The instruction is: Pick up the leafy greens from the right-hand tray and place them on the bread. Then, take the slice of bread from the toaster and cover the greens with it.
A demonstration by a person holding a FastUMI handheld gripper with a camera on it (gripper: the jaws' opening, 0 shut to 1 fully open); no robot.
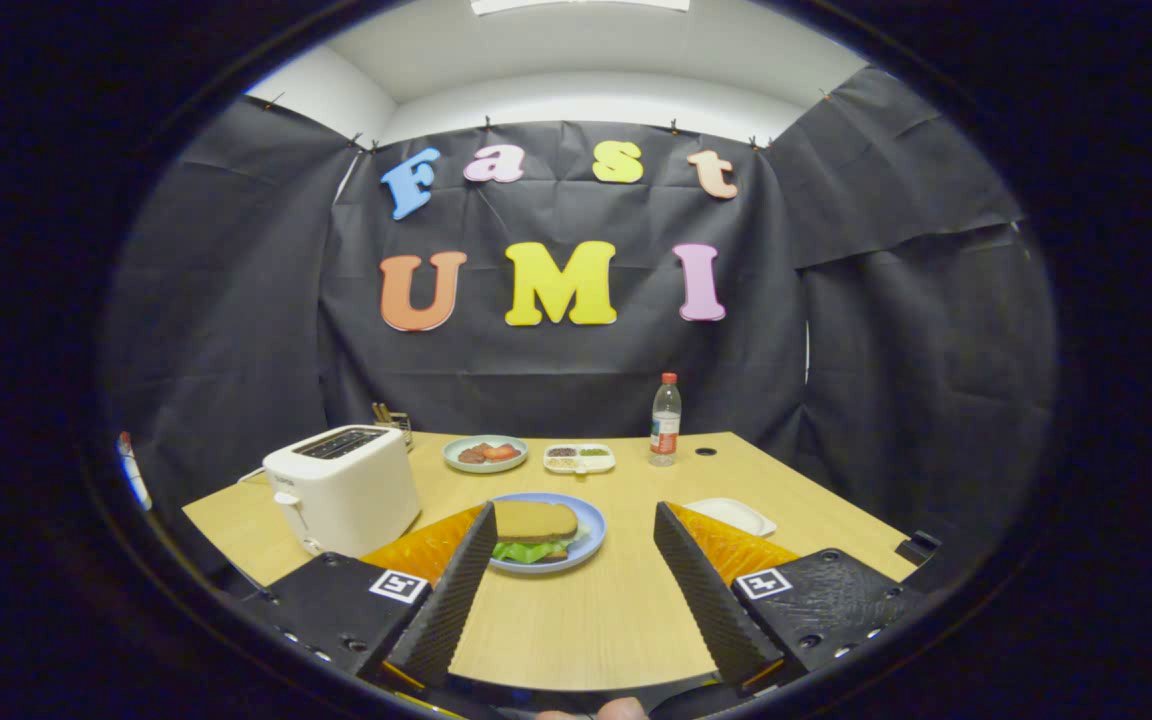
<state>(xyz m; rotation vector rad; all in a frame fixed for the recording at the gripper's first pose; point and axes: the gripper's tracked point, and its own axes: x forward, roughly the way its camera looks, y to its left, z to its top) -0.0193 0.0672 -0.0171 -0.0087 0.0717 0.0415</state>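
The jaws of the gripper (571, 590) are wide open and hold nothing, because the bread (534, 520) already covers the greens (526, 550) at their eleven o'clock.

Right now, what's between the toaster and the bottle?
In the gripper view, two dishes sit between the toaster and the bottle: a round plate and a small tray. The gripper is open.
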